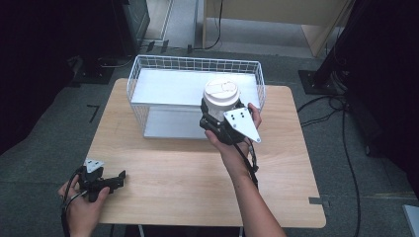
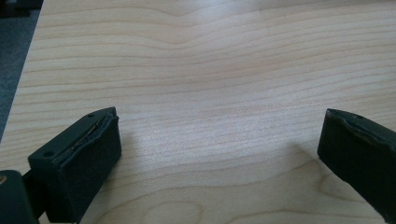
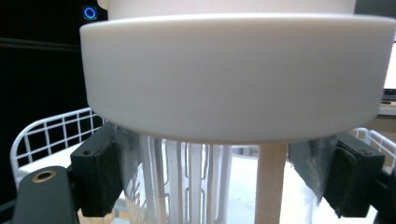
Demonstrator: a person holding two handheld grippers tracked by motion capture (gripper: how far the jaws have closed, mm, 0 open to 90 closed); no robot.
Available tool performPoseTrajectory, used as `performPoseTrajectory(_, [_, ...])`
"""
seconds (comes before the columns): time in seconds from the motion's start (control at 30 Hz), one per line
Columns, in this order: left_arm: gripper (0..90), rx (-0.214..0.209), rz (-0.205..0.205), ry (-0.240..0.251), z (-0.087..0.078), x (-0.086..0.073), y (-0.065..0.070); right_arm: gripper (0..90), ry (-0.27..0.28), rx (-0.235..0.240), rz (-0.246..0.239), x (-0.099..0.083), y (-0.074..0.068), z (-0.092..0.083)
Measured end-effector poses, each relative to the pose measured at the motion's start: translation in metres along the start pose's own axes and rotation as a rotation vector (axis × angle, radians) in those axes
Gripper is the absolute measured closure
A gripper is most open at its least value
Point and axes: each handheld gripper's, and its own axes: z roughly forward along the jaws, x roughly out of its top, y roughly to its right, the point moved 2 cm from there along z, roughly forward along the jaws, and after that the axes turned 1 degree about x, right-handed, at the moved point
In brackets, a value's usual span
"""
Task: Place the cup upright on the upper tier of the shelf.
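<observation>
The right gripper, clamped on a white-lidded clear cup, carried it over the wire basket; lowering it inside seemed next. The left gripper rested agape on the desk.

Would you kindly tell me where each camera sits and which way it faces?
High view: above the person's side, looking forward and down at the table; forearms, left gripper and right gripper show.
Left gripper view: on that gripper, facing bare tabletop; jaws wide apart.
Right gripper view: looks along jaws clamping the white-lidded container.
Shared: container and wire basket.
</observation>
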Motion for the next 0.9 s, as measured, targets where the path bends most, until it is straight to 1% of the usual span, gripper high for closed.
performPoseTrajectory(0.03, [0.0,0.001,0.0,0.0,0.0,0.0,0.0,15.7,0.004,-0.001,0.007,0.003,0.002,0.004])
performPoseTrajectory(0.07, [0.0,0.001,-0.001,0.0,0.0,0.0,0.0,15.7,0.004,-0.001,0.007,0.003,0.002,0.004])
performPoseTrajectory(0.1, [0.0,0.001,0.0,0.0,0.0,0.0,0.0,15.7,0.003,-0.012,0.007,0.006,0.003,0.01])
performPoseTrajectory(0.17, [0.0,0.001,0.0,0.0,0.0,0.0,0.0,15.7,0.007,-0.012,0.009,0.007,0.003,0.012])
performPoseTrajectory(0.27, [0.0,0.003,0.002,0.002,0.0,0.0,0.0,15.7,0.003,-0.015,-0.003,0.011,0.005,0.021])
performPoseTrajectory(0.33, [0.0,0.004,0.002,0.001,0.0,0.0,0.0,15.7,0.002,-0.016,-0.002,0.013,0.006,0.026])
performPoseTrajectory(0.47, [0.0,0.002,-0.002,0.003,0.0,0.0,0.001,15.7,-0.015,-0.019,0.029,0.02,0.01,0.035])
performPoseTrajectory(0.53, [0.0,0.002,0.0,0.001,0.0,0.0,0.0,15.7,-0.014,-0.013,0.044,0.024,0.011,0.037])
performPoseTrajectory(0.57, [0.0,0.002,-0.002,0.003,0.0,0.0,0.0,15.7,-0.001,-0.005,0.058,0.029,0.011,0.038])
performPoseTrajectory(0.6, [0.0,0.002,0.0,0.001,0.0,0.0,0.0,15.7,-0.001,-0.005,0.058,0.029,0.011,0.038])
performPoseTrajectory(0.67, [0.0,0.002,0.0,0.001,0.0,0.0,0.0,15.7,0.021,-0.014,0.046,0.034,0.01,0.04])
performPoseTrajectory(0.73, [0.0,0.002,0.0,0.001,0.0,0.0,0.0,15.7,0.019,-0.014,0.051,0.037,0.009,0.042])
performPoseTrajectory(0.8, [0.0,0.004,0.002,0.0,0.0,0.0,0.001,15.7,0.026,-0.018,0.037,0.038,0.007,0.046])
performPoseTrajectory(0.83, [0.0,0.004,0.003,-0.002,0.0,0.0,0.001,15.7,0.022,-0.019,0.027,0.039,0.005,0.052])
performPoseTrajectory(0.9, [0.0,0.004,0.003,-0.003,0.0,0.0,0.001,15.7,0.02,-0.021,0.018,0.039,0.004,0.055])
